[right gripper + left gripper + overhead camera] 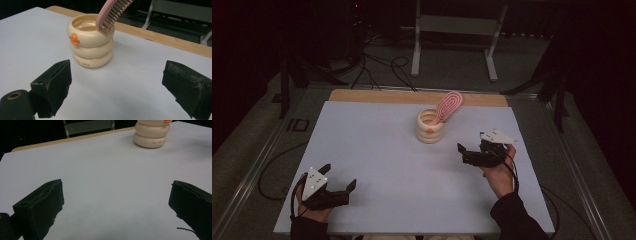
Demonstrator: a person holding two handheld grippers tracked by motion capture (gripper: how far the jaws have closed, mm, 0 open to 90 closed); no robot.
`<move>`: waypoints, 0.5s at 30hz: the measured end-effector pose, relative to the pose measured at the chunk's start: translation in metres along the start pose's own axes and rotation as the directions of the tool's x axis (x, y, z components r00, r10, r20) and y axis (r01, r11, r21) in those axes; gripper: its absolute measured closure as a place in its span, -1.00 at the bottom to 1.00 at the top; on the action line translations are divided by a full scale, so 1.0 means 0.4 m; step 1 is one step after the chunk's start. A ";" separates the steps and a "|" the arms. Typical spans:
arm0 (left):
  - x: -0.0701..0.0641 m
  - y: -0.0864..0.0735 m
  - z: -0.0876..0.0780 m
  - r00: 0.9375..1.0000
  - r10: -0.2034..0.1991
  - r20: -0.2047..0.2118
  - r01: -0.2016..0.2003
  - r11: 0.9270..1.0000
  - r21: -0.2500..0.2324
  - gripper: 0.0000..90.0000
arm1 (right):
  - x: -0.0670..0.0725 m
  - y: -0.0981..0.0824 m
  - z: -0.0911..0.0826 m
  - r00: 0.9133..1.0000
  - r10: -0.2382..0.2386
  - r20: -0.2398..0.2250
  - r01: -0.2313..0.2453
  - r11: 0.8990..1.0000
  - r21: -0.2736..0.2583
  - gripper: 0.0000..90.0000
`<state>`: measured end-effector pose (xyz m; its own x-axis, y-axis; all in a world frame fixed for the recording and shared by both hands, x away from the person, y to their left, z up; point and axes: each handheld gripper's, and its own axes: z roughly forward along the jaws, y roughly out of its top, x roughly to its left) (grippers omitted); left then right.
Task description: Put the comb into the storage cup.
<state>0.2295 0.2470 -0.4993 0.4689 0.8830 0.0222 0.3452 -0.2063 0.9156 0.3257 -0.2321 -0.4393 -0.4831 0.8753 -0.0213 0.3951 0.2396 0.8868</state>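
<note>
A cream ringed cup with an orange mark stands on the white table top, toward the back middle. A pink hairbrush leans in it, bristle head up and tilted right. In the right gripper view the cup is close ahead, with the brush resting on its rim. My right gripper is open, to the right of the cup and a little nearer, holding nothing. My left gripper is open and holds nothing near the front left corner. The left gripper view has the cup far ahead.
A wooden strip runs along the table's back edge. Behind it stands a white metal frame, with cables on the dark floor. A metal rail runs along the table's left side.
</note>
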 end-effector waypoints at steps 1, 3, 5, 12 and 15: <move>0.000 0.000 0.000 1.000 0.000 0.000 0.000 1.000 0.000 -0.98 | 0.000 0.000 0.000 1.000 0.000 0.000 0.000 1.000 0.000 -0.81; 0.000 0.000 0.001 1.000 0.000 0.001 0.000 1.000 0.002 -0.98 | 0.008 -0.023 -0.023 1.000 0.011 0.003 -0.011 1.000 -0.001 -0.81; 0.000 0.000 0.002 1.000 -0.002 0.001 0.002 1.000 0.002 -0.98 | 0.011 -0.031 -0.028 1.000 0.004 0.007 -0.004 1.000 -0.004 -0.81; 0.003 0.000 0.000 1.000 -0.009 -0.001 0.009 1.000 -0.004 -0.98 | 0.020 -0.079 -0.063 0.999 0.037 0.000 -0.037 0.998 -0.041 -0.81; 0.004 -0.001 -0.001 1.000 -0.011 -0.002 0.011 1.000 -0.006 -0.98 | 0.016 -0.101 -0.075 0.999 0.052 0.005 -0.052 0.997 -0.053 -0.81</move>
<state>0.2299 0.2487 -0.4992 0.4637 0.8859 0.0128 0.3455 -0.1941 0.9181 0.2832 -0.2489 -0.4612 -0.4579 0.8887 0.0227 0.3777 0.1714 0.9099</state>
